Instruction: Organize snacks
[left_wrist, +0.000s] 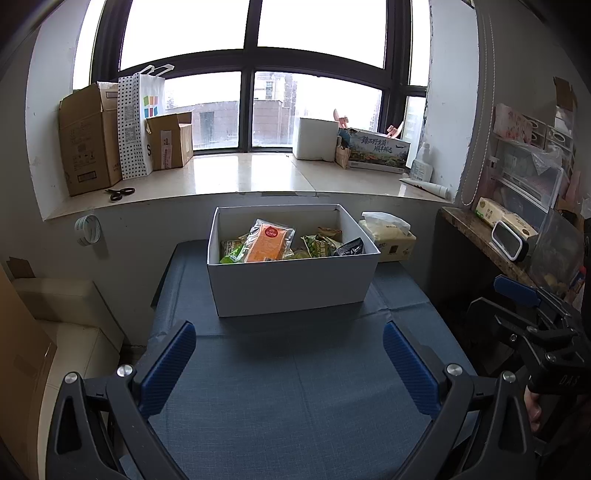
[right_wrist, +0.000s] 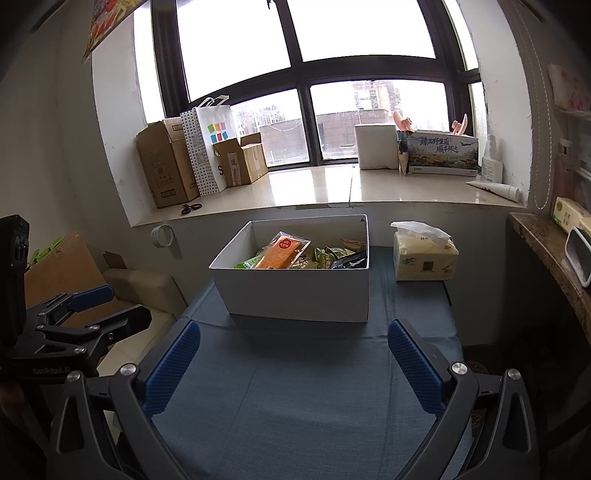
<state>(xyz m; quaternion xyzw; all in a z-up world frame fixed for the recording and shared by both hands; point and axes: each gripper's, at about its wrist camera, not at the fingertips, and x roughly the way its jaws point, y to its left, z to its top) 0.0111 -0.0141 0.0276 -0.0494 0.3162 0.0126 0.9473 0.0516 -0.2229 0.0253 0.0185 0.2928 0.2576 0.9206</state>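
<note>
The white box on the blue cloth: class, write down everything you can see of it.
The white box is rectangular, lidless and looks like smooth card. It stands upright on the blue cloth, near its far end below the windowsill. Inside lie snack packets: an orange packet with a red round label leans on top, green packets beside it, and a black packet in the right corner. A tissue pack stands just right. Neither tongs touch it.

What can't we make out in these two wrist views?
- Snack count: both views, near wall of the white box hides everything under the orange packet.
- Green packets: print too small to read.
- Tissue pack: left view, box corner covers its left side.
- Left gripper, right gripper: bodies cut off by the bottom edge; both open, empty.
</note>
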